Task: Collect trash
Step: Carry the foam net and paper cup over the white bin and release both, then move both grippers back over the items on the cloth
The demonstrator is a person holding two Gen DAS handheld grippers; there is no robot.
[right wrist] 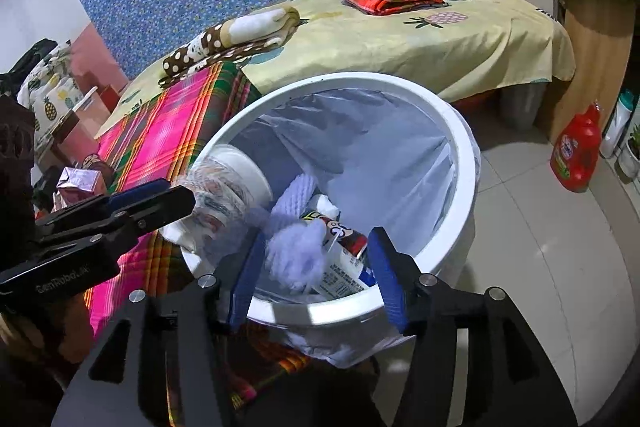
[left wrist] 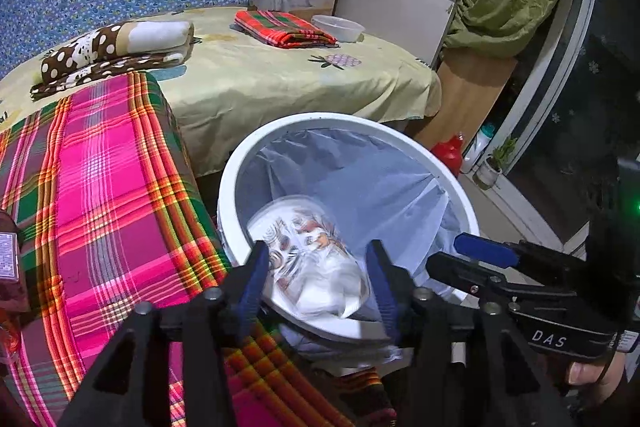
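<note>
I hold my 2 grippers, the left gripper and right gripper, open over the white bin near the bed, so the cup and fluffy white trash drop in.

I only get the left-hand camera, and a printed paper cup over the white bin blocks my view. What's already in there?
Observer: A drinks carton lies inside the bin.
Operator: Is the other claw carrying anything?
Observer: The right gripper is open. A blurred white fluffy wad shows between its fingers, above the carton.
Operator: And that bit of red behind the bin?
Observer: That's a red detergent bottle, standing upright on the tiled floor.
</note>
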